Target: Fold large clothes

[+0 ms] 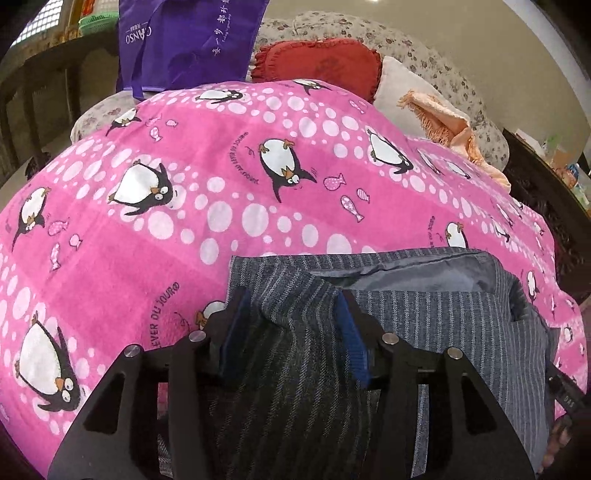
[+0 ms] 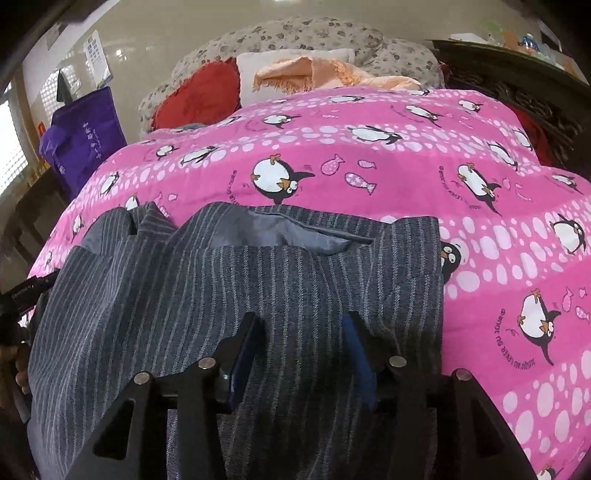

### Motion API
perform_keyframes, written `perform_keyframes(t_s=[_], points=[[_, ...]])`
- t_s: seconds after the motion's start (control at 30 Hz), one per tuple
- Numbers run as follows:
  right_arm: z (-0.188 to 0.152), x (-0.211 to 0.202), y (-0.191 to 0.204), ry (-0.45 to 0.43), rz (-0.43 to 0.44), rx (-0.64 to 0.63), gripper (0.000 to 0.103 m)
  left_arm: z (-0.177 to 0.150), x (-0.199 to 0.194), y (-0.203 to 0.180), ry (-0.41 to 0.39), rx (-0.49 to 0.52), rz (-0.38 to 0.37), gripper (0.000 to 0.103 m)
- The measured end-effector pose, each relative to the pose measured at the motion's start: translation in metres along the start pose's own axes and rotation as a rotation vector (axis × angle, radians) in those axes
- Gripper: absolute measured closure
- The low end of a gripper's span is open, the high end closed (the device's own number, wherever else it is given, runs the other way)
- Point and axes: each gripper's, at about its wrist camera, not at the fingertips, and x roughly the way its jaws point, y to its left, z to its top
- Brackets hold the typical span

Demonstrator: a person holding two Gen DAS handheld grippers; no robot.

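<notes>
Grey pinstriped garment (image 2: pixel 236 295), lining exposed at its far edge, lay on the near part of a pink penguin-print blanket (image 1: pixel 258 177), reaching toward the near edge. Left gripper (image 1: pixel 291 325) stood over the garment's left portion, jaws partly apart, a raised ridge of the cloth between the blue pads (image 1: pixel 352 339), which did not pinch it. Right gripper (image 2: pixel 303 347) stood over the right portion, jaws likewise partly apart, cloth lying slack between them. Beyond the blanket at the far end: red cushion (image 1: pixel 321 62), peach fringed cloth (image 2: pixel 306 75), floral bedding (image 2: pixel 295 33). Far left: purple bag (image 1: pixel 188 40).
</notes>
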Motion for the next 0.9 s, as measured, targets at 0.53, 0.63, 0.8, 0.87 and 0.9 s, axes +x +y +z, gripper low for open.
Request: perform_keyframes(t_s=[0.53, 0.63, 0.8, 0.87, 0.9], points=[[0.002, 0.002, 0.006, 0.030, 0.108, -0.028, 0.014, -0.001, 0.000, -0.012, 0.022, 0.050, -0.023, 0.022], [0.003, 0.006, 0.007, 0.044, 0.135, -0.033, 0.005, 0.000, 0.003, -0.016, 0.036, 0.067, -0.021, 0.016], [0.002, 0.014, 0.016, 0.077, 0.103, -0.079, 0.000, 0.002, 0.016, -0.035, 0.100, 0.168, 0.024, 0.000], [0.002, 0.015, 0.019, 0.083, 0.089, -0.091, 0.000, -0.001, 0.021, -0.050, 0.109, 0.232, 0.104, 0.000], [0.002, 0.015, 0.019, 0.083, 0.088, -0.092, 0.000, -0.002, 0.022, -0.056, 0.104, 0.258, 0.132, 0.000]])
